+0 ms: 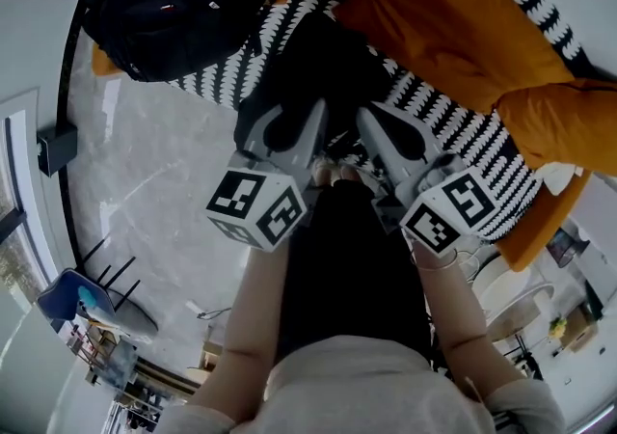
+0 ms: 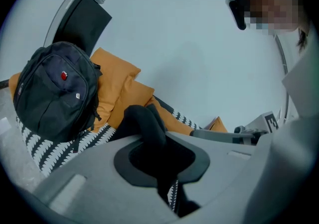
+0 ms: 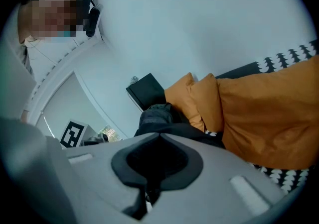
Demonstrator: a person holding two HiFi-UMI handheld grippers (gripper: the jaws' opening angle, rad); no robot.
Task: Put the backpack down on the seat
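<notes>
Pad tips of left gripper (image 1: 294, 123) & right gripper (image 1: 381, 128) are buried in a soft black fabric bundle (image 1: 323, 56) near the front edge of the black-and-white patterned sofa seat (image 1: 463, 128), so can't tell what the bundle is. In head view the rounded black nylon backpack (image 1: 164, 3) at the seat's end runs into the dark top edge. The plump orange fabric cushions (image 1: 453, 27) along the back edge run off top & right, hiding much of the seat.

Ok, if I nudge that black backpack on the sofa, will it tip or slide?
The backpack stands upright against an orange cushion, so a sideways push would probably topple it rather than slide it. Its shell looks soft and rounded out, so it likely dents when squeezed and carries some weight.
</notes>
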